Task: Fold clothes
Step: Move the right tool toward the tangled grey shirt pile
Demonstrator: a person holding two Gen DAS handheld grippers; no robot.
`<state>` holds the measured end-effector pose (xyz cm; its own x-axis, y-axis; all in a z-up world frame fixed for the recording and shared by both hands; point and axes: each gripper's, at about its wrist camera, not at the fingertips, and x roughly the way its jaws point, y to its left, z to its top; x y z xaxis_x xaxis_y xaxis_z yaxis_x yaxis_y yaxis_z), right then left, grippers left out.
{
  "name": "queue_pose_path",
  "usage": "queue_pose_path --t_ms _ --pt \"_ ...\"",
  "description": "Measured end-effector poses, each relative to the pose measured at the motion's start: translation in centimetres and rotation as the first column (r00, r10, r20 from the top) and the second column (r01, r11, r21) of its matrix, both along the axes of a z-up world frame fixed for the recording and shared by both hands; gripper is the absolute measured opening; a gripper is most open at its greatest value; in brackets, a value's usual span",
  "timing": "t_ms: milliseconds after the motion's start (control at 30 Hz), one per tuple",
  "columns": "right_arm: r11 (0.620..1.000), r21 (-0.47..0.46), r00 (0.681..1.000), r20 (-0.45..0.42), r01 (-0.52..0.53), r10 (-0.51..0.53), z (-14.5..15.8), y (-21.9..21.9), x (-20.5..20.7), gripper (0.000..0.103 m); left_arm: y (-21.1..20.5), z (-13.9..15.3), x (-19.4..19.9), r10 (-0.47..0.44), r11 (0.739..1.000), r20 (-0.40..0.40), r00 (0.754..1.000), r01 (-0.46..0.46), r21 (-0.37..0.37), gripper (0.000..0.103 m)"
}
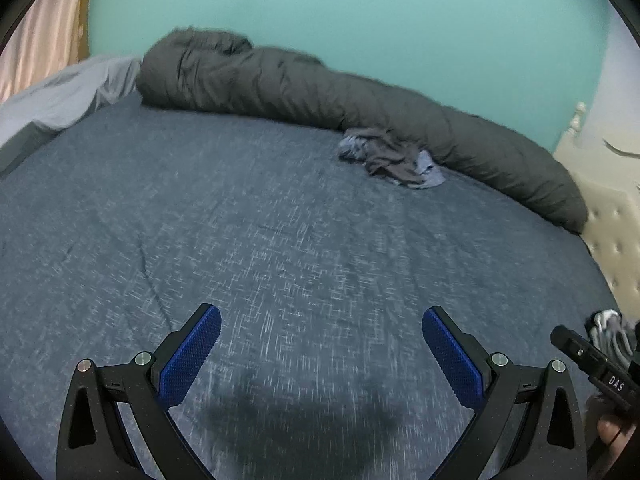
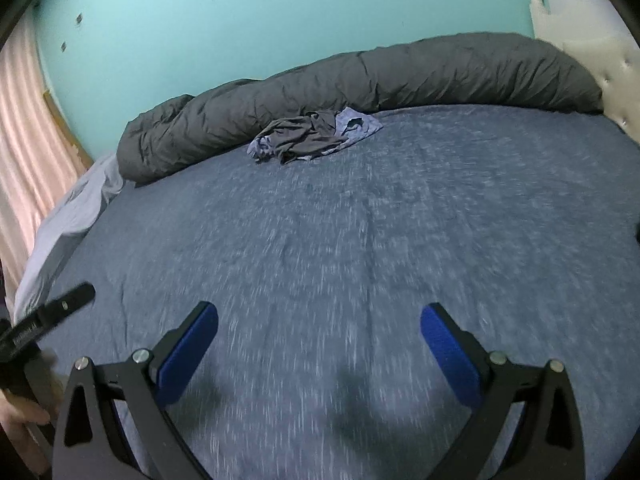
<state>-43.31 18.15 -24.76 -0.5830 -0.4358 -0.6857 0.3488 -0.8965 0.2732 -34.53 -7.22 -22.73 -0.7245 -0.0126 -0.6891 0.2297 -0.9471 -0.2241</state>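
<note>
A crumpled pile of clothes [image 1: 394, 158], dark grey and pale blue, lies on the far side of the bed against a rolled duvet; the same clothes [image 2: 312, 136] appear in the right wrist view. My left gripper [image 1: 320, 320] hovers open over the blue bedsheet [image 1: 240, 220], far short of the pile, with nothing between its blue pads [image 1: 192, 356]. My right gripper [image 2: 319, 318] is open too, above the bedsheet [image 2: 360, 240], empty. The right gripper's body [image 1: 600, 368] shows at the left view's right edge, beside a black-and-white fabric item [image 1: 612, 332].
A long dark grey duvet roll [image 1: 320, 88] lines the far edge of the bed by the teal wall [image 1: 360, 12]. A pale pillow [image 1: 68, 88] sits far left. A tufted cream headboard [image 1: 612, 232] bounds the right side. Pink curtains [image 2: 28, 128] hang left.
</note>
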Motion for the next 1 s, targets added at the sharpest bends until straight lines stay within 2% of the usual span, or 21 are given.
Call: queue_pose_path --t_ms 200,467,567,833,933,1000 --pt "0.998 0.015 0.998 0.020 -0.058 0.057 -0.6 -3.2 -5.9 0.102 -1.6 -1.2 -4.4 0.024 0.999 0.075 0.997 -0.026 0.020 0.103" --pt "0.994 0.083 0.996 0.055 -0.071 0.066 -1.9 -7.9 -15.6 0.102 -5.7 -2.9 -10.1 0.079 0.995 0.166 0.983 -0.088 0.050 0.103" --pt "0.994 0.101 0.994 0.105 -0.047 0.036 -3.6 -9.5 -19.5 0.102 -6.8 -3.4 -11.9 0.085 0.994 0.192 0.978 -0.096 0.047 0.103" --pt "0.993 0.116 0.989 0.147 -0.026 0.008 -7.3 -14.7 -28.9 0.102 -8.8 -5.4 -15.6 0.110 0.990 0.219 0.969 -0.126 0.058 0.103" --pt "0.986 0.158 0.992 0.125 -0.052 0.032 -8.0 -17.0 -31.5 0.102 -9.6 -6.5 -16.6 0.122 0.988 0.231 0.965 -0.140 0.062 0.103" --pt "0.978 0.195 0.989 0.140 -0.080 0.053 -8.9 -18.6 -33.2 0.102 -10.3 -7.0 -16.9 0.134 0.986 0.233 0.963 -0.152 0.061 0.103"
